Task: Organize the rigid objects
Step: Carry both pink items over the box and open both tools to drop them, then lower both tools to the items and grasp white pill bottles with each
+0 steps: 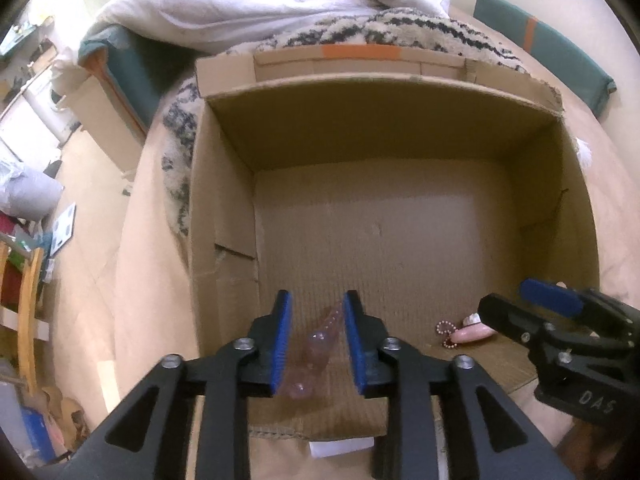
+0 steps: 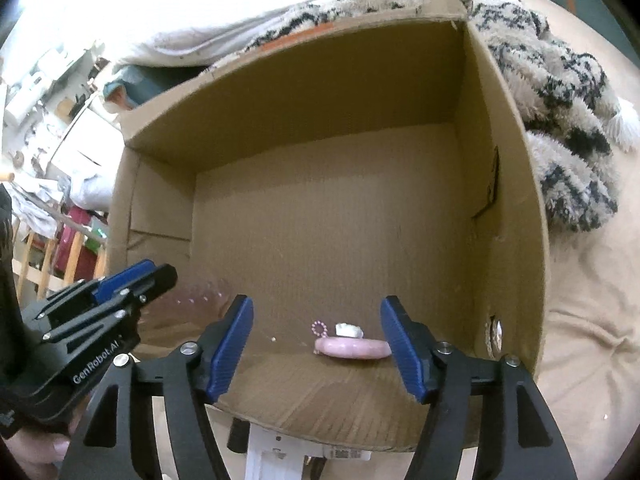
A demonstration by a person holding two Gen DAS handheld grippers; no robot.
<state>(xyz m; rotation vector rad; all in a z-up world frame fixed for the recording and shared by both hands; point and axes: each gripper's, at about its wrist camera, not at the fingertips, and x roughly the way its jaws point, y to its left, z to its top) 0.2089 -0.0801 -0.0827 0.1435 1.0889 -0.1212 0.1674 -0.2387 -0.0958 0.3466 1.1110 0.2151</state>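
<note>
An open cardboard box (image 1: 224, 208) (image 2: 500, 240) sits on a beige surface. My left gripper (image 1: 316, 316) hangs over the box's near edge with a clear pink plastic piece (image 1: 320, 344) between its blue pads; whether the pads grip it is unclear. That piece shows faintly in the right wrist view (image 2: 200, 300). My right gripper (image 2: 316, 334) is open over the near right of the box. On the floor below it lie a pink oval object (image 2: 352, 348) (image 1: 472, 334), a small bead ring (image 2: 319, 327) and a white bit (image 2: 349, 330).
A fuzzy black-and-white blanket (image 2: 560, 120) (image 1: 360, 32) and white bedding (image 1: 260, 4) lie behind and right of the box. A teal cushion (image 1: 540, 44) is at the back right. Cluttered shelves and floor (image 1: 32, 200) lie to the left.
</note>
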